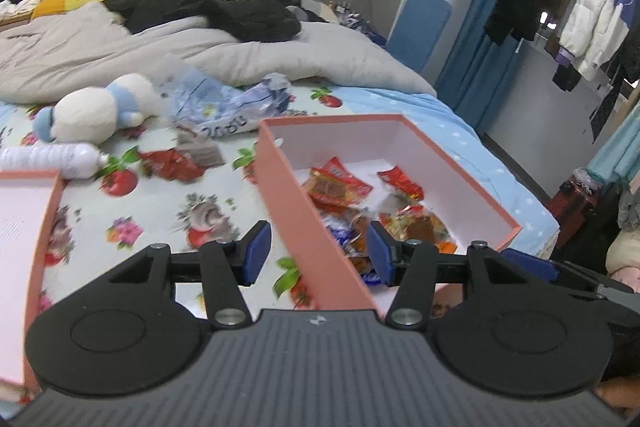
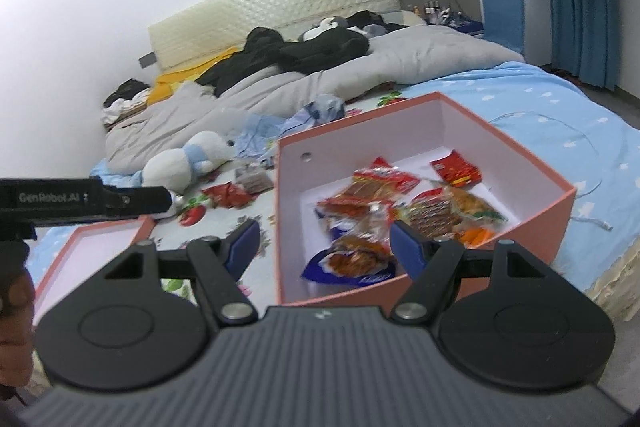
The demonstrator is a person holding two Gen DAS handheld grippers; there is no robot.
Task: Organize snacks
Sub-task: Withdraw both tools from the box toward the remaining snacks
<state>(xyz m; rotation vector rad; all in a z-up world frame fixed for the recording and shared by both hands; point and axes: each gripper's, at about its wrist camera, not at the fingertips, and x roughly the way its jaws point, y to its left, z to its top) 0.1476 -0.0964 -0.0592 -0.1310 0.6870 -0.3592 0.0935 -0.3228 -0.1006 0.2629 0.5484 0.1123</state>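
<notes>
Nearing the end of the sorting, judging by the bed [image 2: 540,99]: most packets already inside the pink box [image 2: 532,223] near the bed's foot edge, its mouth open. Beside it toward the bed's near corner, the box lid [image 2: 108,239] lying upturned and not yet fitted. Beyond both, toward the rumpled grey duvet [image 1: 224,55], a plush toy [image 1: 96,111] and a crumpled blue wrapper [image 1: 224,103], neither part of the haul. Snacks in the box [image 2: 384,219] heaped loosely across its floor. Left outside on the sheet: a red packet [image 1: 172,165] and a small brown packet [image 1: 202,151], just beside each other between toy and box. Left hand-held gripper [image 1: 318,253] spread apart and empty, straddling the box's near wall; right hand-held gripper [image 2: 324,245] likewise spread apart and empty, over the box's near corner.
</notes>
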